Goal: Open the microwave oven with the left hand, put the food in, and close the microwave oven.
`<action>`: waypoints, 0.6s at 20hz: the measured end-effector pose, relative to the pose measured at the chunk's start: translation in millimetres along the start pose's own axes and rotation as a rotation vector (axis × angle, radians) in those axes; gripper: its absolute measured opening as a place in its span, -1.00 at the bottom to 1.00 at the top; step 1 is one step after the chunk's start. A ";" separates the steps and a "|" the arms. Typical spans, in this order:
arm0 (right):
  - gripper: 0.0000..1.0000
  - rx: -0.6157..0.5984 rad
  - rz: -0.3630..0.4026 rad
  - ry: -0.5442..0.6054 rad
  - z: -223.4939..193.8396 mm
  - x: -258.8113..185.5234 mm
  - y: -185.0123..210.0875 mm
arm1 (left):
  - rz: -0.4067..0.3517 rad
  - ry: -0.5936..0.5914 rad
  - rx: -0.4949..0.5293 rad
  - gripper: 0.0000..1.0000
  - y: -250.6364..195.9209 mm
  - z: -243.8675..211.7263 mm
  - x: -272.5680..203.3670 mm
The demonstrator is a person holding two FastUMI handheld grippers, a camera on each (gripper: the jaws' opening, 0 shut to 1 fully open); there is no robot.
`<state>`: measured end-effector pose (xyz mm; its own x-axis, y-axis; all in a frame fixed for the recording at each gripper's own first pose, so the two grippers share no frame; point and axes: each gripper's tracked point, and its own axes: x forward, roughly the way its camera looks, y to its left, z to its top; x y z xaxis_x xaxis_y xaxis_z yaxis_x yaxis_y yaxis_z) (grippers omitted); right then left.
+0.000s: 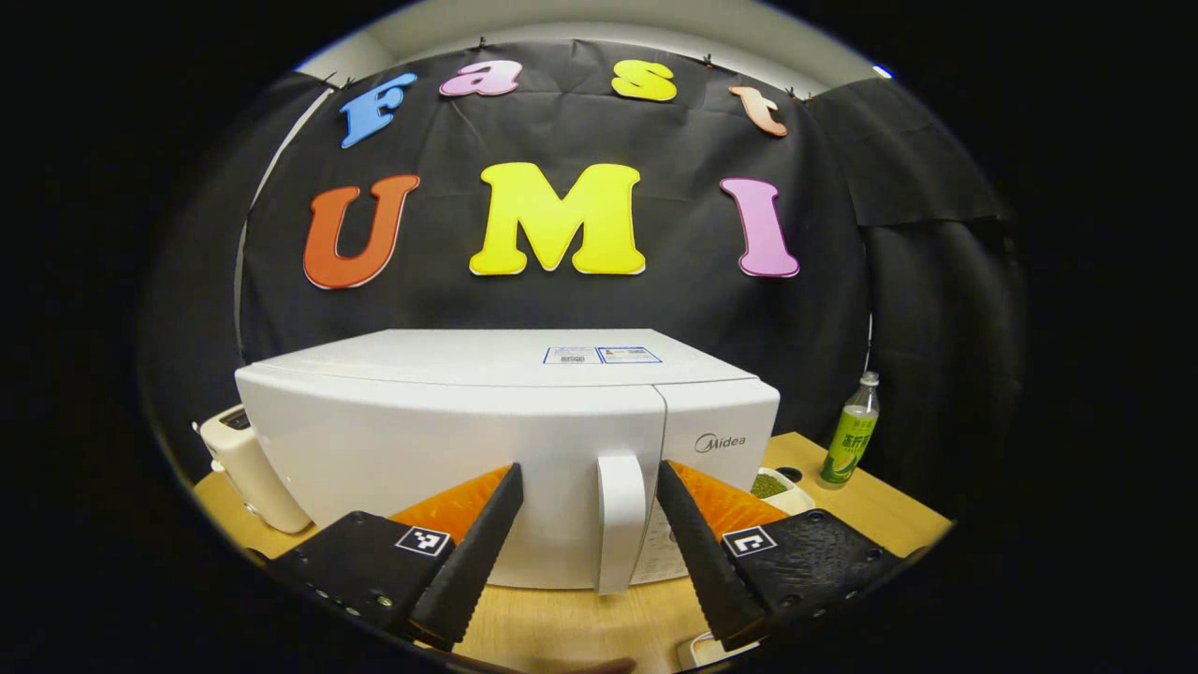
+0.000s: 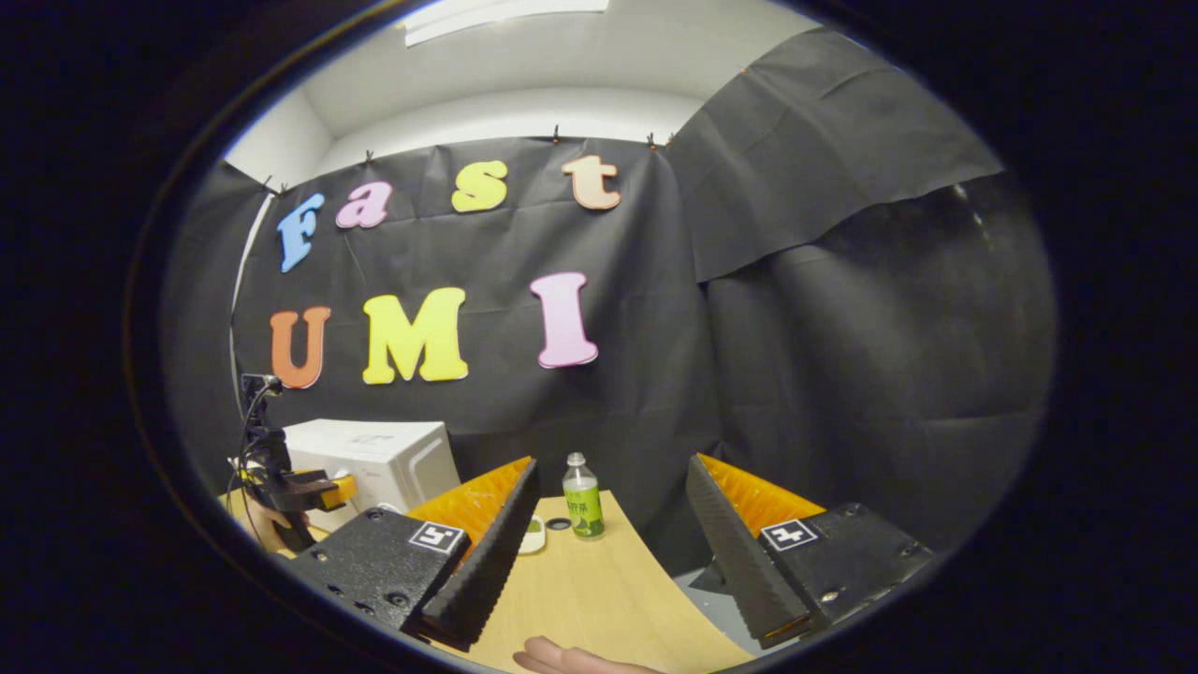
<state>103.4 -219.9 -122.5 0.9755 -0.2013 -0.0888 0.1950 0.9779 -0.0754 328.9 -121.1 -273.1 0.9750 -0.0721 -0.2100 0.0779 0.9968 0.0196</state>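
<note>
Left tongs (image 1: 585,477): spread wide, straddling door handle (image 1: 621,524), not touching | microwave (image 1: 449,440): shut, on surface (image 1: 562,627) | right tongs (image 2: 608,477): wide, holding nothing | bottle (image 2: 582,510) beyond.

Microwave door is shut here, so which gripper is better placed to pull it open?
Left. The left gripper is open with the microwave door handle between its fingers. The right gripper is open over the table, well off to the microwave's side.
</note>
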 end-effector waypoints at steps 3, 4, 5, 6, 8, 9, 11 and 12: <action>1.00 0.008 0.000 0.024 -7.8 -1.7 -3.3 | 0.004 0.015 0.052 0.47 -4.8 -9.4 3.3; 0.99 0.014 0.002 0.027 -9.8 -2.4 -4.3 | 0.015 0.018 0.058 0.47 -3.0 -11.7 2.5; 0.99 0.018 0.003 0.031 -11.3 -2.5 -4.8 | 0.008 0.024 0.053 0.58 -6.0 -14.4 4.6; 0.99 0.020 0.002 0.036 -14.0 -3.1 -5.2 | -0.008 0.039 0.036 0.28 -9.8 -18.6 4.0; 1.00 0.021 0.001 0.043 -17.4 -4.7 -6.1 | -0.051 0.069 -0.028 -0.02 -19.0 -27.5 4.6; 0.80 0.023 0.000 0.046 -17.6 -6.1 -6.1 | -0.060 0.099 -0.068 -0.46 -22.7 -36.1 4.7; 1.00 0.019 0.006 0.053 -17.3 -7.7 -2.0 | -0.041 0.073 -0.040 -0.46 -20.5 -31.4 5.4; 0.99 0.016 0.013 0.059 -18.4 -9.8 1.7 | -0.030 0.074 -0.018 -0.46 -20.4 -34.2 4.7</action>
<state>92.3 -217.3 -140.0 0.9703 -0.1915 -0.1478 0.1848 0.9811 -0.0578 324.8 -140.6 -307.9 0.9543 -0.0993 -0.2818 0.1021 0.9948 -0.0048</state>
